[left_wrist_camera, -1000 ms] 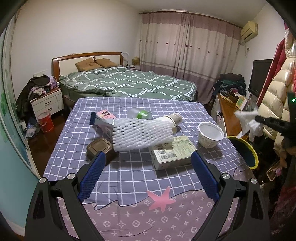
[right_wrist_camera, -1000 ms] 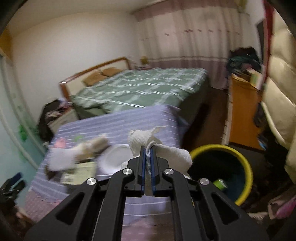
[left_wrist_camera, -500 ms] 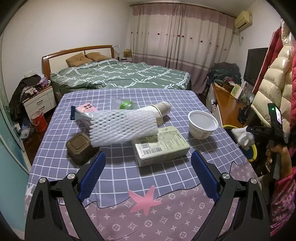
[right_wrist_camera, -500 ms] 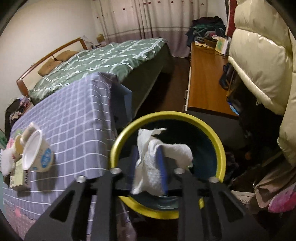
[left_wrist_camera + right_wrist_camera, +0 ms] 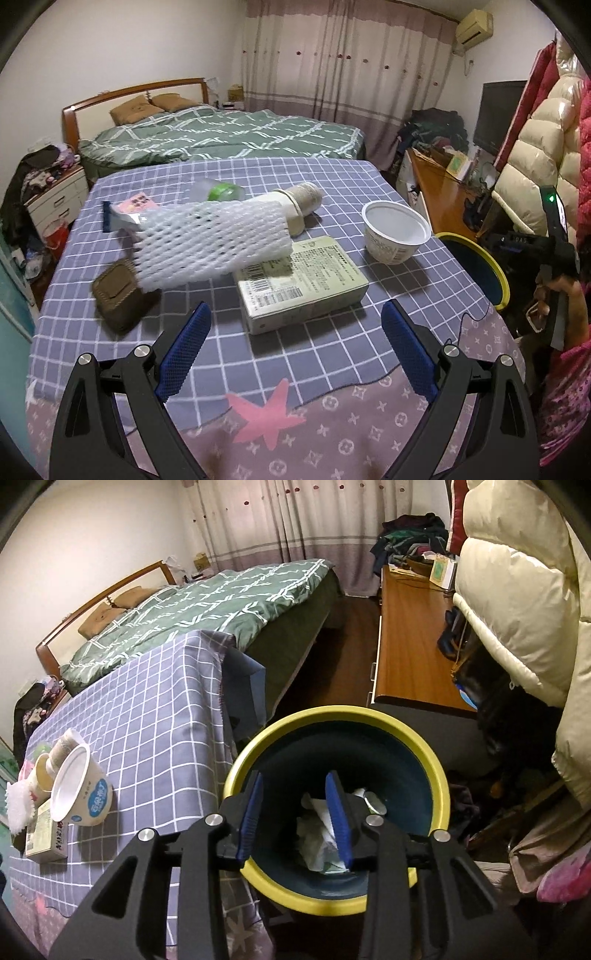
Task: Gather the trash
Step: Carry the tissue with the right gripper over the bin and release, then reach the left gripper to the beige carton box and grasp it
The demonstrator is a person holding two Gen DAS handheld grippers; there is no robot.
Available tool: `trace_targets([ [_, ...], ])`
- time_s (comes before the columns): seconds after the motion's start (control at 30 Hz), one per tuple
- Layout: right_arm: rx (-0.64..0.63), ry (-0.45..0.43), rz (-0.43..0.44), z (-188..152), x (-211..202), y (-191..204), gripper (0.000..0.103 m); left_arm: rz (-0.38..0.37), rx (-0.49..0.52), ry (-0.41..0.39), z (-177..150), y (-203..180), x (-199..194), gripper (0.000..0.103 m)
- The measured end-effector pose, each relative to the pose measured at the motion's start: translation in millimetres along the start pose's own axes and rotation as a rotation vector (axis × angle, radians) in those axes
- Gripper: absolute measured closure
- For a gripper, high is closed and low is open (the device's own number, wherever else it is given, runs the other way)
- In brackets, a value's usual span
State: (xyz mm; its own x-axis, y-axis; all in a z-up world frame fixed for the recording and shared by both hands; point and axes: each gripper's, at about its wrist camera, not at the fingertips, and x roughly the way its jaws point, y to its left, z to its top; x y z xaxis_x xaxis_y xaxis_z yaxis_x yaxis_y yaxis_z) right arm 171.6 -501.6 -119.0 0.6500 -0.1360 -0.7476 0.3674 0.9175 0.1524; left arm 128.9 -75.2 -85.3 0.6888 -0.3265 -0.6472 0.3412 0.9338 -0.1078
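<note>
My right gripper [image 5: 295, 786] is open and empty above the yellow-rimmed bin [image 5: 441, 775]. A crumpled white tissue [image 5: 317, 834] lies inside the bin. My left gripper [image 5: 295, 325] is open and empty over the near part of the checked table [image 5: 332, 339]. On the table lie a white foam net sleeve [image 5: 210, 243], a green carton box [image 5: 303, 284], a white paper bowl [image 5: 395, 232], a brown square container [image 5: 118, 295], a paper cup [image 5: 299, 199] on its side, a clear bottle with a green label [image 5: 218, 192] and a pink packet [image 5: 129, 210].
The bin [image 5: 476, 269] stands on the floor off the table's right edge. A wooden desk [image 5: 410, 642] and puffy coats [image 5: 517, 590] are to the right. A green bed [image 5: 221, 136] is behind the table, a nightstand [image 5: 55, 199] at the left.
My right gripper swung from over the table to above the bin, opened, and the tissue dropped into the bin. My left gripper drifted slightly nearer the table items.
</note>
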Motion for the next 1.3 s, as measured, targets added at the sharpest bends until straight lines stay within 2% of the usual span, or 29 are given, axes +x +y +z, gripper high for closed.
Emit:
trace_targets([
  [0.1,-0.003,0.002,0.007,-0.5,-0.5,2.6,0.069,0.002,0.007,0.031,2.4,6.3,23.7,0.011],
  [0.2,-0.003,0.003,0.012,-0.8,-0.3,3.4,0.069,-0.055,-0.01,0.074,3.7,11.8,43.7,0.011],
  [0.3,-0.003,0.004,0.014,-0.4,0.2,2.9,0.069,-0.063,0.002,0.103,4.5,9.9,60.4,0.011],
  [0.5,0.005,0.009,0.017,-1.4,3.9,1.8,0.069,-0.119,0.035,0.119,4.8,-1.6,71.3,0.011],
  [0.63,0.008,0.012,0.027,-3.3,4.4,3.2,0.069,-0.196,0.086,0.135,2.2,-21.4,71.2,0.011],
  [0.77,0.006,0.011,0.034,-4.1,4.2,3.3,0.068,-0.374,0.159,0.145,-2.7,-49.6,62.8,0.011],
  [0.8,0.006,0.01,0.035,-4.2,4.0,2.8,0.068,-0.395,0.179,0.138,-3.1,-54.4,59.5,0.011],
  [0.93,0.009,0.007,0.034,-4.3,3.4,2.7,0.068,-0.332,0.174,0.123,3.0,-45.5,60.9,0.011],
  [1.03,0.017,0.004,0.033,-4.3,2.0,-0.2,0.068,-0.303,0.122,0.16,4.9,-28.6,69.5,0.011],
  [1.17,0.024,0.009,0.036,-4.6,3.7,-2.6,0.068,-0.265,0.118,0.215,0.6,-14.0,84.4,0.011],
  [1.3,0.02,0.014,0.041,-4.3,6.2,-2.7,0.068,-0.267,0.104,0.229,2.0,-7.3,97.1,0.011],
])
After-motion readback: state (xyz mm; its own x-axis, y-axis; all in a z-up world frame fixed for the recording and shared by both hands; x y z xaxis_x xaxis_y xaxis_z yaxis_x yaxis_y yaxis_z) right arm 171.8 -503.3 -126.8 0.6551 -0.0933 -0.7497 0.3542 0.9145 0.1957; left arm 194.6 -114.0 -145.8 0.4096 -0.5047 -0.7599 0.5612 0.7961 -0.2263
